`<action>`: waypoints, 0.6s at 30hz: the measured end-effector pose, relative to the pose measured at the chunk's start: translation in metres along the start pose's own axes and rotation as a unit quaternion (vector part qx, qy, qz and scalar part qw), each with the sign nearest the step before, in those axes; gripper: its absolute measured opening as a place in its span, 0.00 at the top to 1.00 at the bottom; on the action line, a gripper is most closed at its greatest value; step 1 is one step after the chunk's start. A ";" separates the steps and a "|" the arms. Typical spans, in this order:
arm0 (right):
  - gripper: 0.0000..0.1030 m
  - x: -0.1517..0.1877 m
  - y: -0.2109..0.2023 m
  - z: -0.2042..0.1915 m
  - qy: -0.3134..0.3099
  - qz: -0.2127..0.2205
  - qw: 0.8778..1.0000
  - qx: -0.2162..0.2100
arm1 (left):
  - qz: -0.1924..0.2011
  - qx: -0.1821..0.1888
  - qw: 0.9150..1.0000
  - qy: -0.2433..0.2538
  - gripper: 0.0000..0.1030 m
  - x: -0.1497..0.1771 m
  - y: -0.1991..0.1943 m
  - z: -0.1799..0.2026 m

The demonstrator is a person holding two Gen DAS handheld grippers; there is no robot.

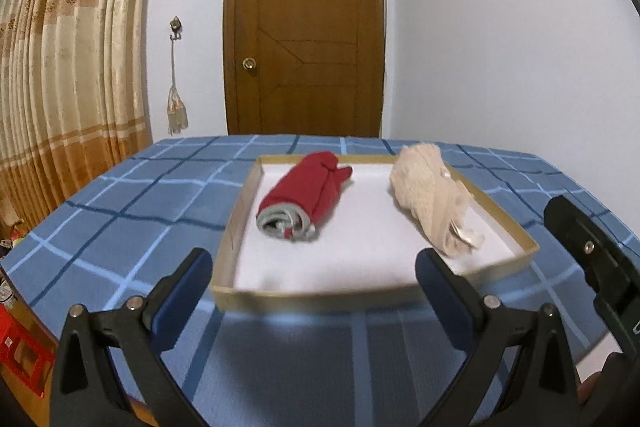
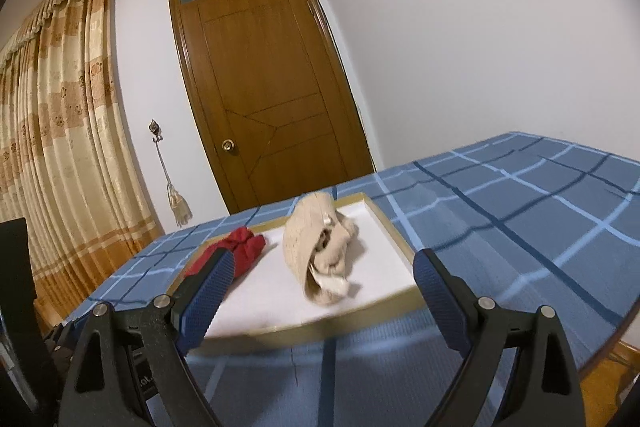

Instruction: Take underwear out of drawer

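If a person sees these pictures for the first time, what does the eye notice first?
First, the red rolled underwear and the beige lace one, lying apart in a shallow white tray on the blue checked cloth. Next, the brown door behind, and both open, empty tongs in front.

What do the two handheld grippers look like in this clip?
Both the left gripper and the right gripper look alike: black plastic arms with triangular cut-outs and silver rivets, ending in fingers faced with dark blue ribbed pads. No sleeves or cables show.
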State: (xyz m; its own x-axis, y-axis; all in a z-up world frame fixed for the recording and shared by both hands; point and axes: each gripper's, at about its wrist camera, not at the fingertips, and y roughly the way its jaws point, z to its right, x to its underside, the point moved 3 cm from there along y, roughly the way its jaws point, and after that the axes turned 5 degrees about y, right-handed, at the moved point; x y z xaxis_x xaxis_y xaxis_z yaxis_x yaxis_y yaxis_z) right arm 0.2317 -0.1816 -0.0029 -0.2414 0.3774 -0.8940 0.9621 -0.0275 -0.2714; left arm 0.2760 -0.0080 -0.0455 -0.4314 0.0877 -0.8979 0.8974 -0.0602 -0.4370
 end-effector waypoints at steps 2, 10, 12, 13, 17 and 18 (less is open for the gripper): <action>0.10 0.003 -0.006 0.002 0.000 -0.006 1.000 -0.001 | -0.009 0.006 1.000 0.001 0.00 0.005 -0.005 0.002; 0.10 0.018 -0.026 0.007 -0.011 -0.042 0.999 -0.005 | -0.032 0.006 0.999 0.023 0.00 0.022 -0.020 0.011; 0.10 0.023 -0.030 0.007 -0.014 -0.055 0.998 -0.006 | -0.038 0.011 0.999 0.026 0.00 0.026 -0.023 0.012; 0.10 0.024 -0.031 0.008 -0.014 -0.060 0.998 -0.007 | -0.043 0.014 0.999 0.028 0.00 0.030 -0.025 0.013; 0.10 0.030 -0.040 0.014 -0.019 -0.084 0.996 -0.011 | -0.071 0.027 0.997 0.030 0.00 0.044 -0.029 0.010; 0.10 0.031 -0.043 0.016 -0.019 -0.089 0.996 -0.009 | -0.079 0.031 0.996 0.027 0.00 0.048 -0.030 0.007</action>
State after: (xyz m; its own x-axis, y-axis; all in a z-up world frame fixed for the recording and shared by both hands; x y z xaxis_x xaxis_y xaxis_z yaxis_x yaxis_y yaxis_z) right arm 0.1806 -0.1835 -0.0248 -0.4133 0.3394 -0.8450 0.9053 0.0533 -0.4214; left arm 0.2278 -0.0093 -0.0764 -0.5593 0.1549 -0.8144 0.8106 -0.1033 -0.5764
